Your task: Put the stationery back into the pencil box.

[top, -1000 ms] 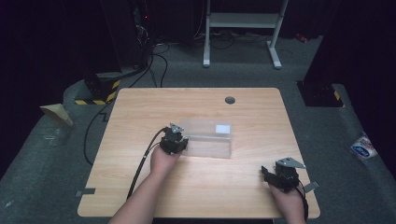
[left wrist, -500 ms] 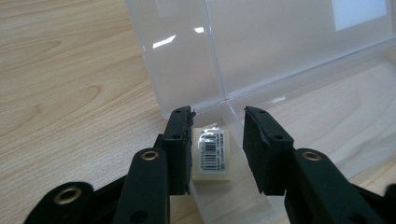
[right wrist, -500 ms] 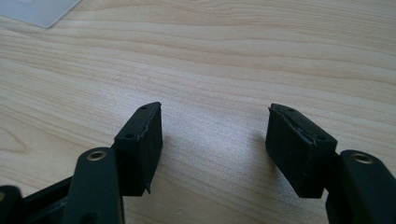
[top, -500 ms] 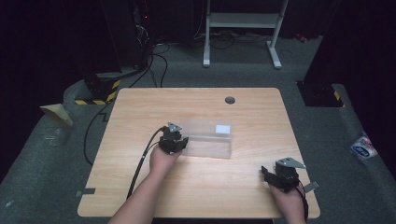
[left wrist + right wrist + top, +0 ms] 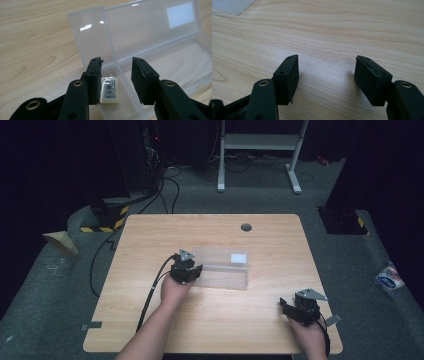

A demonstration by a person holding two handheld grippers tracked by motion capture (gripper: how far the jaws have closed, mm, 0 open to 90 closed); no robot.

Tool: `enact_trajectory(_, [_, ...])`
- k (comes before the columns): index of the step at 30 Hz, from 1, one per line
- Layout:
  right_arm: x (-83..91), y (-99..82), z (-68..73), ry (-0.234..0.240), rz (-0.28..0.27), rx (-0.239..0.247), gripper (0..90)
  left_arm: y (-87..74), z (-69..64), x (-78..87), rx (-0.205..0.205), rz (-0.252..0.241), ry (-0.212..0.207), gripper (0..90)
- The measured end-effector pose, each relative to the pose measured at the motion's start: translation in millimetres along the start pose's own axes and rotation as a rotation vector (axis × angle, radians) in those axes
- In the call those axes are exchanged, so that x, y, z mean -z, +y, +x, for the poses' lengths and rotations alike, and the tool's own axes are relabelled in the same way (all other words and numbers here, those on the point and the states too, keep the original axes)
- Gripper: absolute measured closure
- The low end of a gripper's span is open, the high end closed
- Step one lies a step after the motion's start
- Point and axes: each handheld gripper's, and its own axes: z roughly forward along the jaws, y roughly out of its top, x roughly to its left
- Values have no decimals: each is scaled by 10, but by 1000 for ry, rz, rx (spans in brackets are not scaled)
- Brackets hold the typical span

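Eraser [image 5: 109, 89] lies in box [image 5: 160, 62], under opening left claw [image 5: 117, 72].

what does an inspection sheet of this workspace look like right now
surface: light wood table, round grommet hole near the far edge
job's things: clear plastic case lying open, white label on its lid; small white barcoded eraser lies inside
clutter: nothing seen on the table
grippers: left gripper at the case's end, jaws just been opening, pads clear of the eraser; right gripper open over bare wood
cables: black cable trails from the left gripper
surroundings: dark floor, white frame legs, packet on the floor
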Motion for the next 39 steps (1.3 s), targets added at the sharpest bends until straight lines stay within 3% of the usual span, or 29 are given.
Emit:
enact_trajectory(6, [0, 0, 0, 0, 0, 0, 359, 18, -5, 39, 3, -21, -10, 525])
enact_trajectory(14, [0, 0, 0, 0, 0, 0, 359, 82, -17, 153, -12, -79, -29, 317])
enact_trajectory(19, [0, 0, 0, 0, 0, 0, 359, 115, -22, 207, -10, -97, -52, 275])
enact_trajectory(31, [2, -1, -1, -3, 1, 3, 359, 80, 30, 250, -10, -65, -75, 230])
enact_trajectory(39, [8, -6, 4, -5, 2, -5, 360, -63, 100, 376, -25, -37, -83, 205])
